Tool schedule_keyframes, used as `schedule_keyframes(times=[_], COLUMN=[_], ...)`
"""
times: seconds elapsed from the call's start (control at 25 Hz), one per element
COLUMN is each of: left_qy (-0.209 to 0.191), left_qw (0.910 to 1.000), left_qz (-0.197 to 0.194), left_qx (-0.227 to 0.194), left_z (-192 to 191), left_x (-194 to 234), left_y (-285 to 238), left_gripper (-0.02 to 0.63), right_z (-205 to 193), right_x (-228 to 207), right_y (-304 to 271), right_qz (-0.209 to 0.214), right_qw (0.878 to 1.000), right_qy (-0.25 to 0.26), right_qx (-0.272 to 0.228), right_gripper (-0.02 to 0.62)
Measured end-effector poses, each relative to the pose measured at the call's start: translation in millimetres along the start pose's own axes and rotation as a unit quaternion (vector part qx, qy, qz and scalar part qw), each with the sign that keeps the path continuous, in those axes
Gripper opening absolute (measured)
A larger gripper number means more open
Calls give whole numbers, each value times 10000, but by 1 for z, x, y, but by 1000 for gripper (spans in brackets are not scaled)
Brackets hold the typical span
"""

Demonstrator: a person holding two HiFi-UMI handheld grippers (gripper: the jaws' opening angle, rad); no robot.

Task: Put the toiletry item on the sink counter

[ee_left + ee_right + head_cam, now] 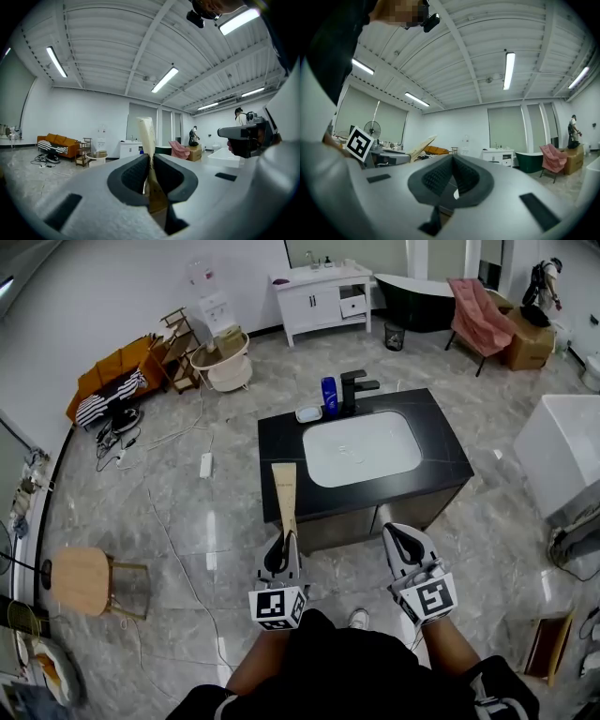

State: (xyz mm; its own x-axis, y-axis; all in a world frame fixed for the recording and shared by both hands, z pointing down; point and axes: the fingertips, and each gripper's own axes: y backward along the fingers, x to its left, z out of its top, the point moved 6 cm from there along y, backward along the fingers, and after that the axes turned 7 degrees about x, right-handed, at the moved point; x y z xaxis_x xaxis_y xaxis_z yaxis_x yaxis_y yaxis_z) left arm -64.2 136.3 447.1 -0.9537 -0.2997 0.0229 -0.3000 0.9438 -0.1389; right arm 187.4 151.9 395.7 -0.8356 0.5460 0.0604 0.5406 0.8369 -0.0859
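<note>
I'm gripping the beige toiletry tube in my left claw, and the left gripper view is showing it plainly: the pads are pinching in on the lower part of the tube, jaws only a sliver apart, with the rest of it poking straight out ahead of the claw. From the head view, the tube is pointing away from me, and its wide flat end is overlapping the front left edge of the black desk. It's sitting in the claw, up in the air, not resting on anything. How high it's hanging above the desk, I can't tell.

My right claw is hovering to the right, in front of the desk, well apart from the tube. In the right gripper view its jaws are meeting tip to tip, carrying nothing.

On the desk, the white basin is lying in the middle, with a black faucet, a blue bottle and a small dish lining up along the far edge.
</note>
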Motion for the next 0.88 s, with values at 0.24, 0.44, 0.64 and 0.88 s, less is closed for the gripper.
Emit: schedule_keyframes(times=[0.24, 0.44, 0.64, 0.88], left_qy=[-54, -46, 0, 26], left_qw=[9996, 9996, 9995, 9992], left_qz=[252, 279, 253, 226], left_qx=[63, 76, 189, 331], left_z=[3, 0, -2, 2], left_x=[14, 25, 49, 90], left_y=[-22, -52, -85, -130], left_gripper=[48, 48, 48, 48], right_z=[0, -6, -1, 10], right_x=[-24, -36, -43, -48], right_y=[-25, -58, -103, -172], right_qz=[159, 263, 388, 385], right_qw=[9999, 9996, 9992, 9991], right_qy=[40, 48, -69, -182], right_qx=[9, -33, -25, 24], right_gripper=[6, 6, 6, 6])
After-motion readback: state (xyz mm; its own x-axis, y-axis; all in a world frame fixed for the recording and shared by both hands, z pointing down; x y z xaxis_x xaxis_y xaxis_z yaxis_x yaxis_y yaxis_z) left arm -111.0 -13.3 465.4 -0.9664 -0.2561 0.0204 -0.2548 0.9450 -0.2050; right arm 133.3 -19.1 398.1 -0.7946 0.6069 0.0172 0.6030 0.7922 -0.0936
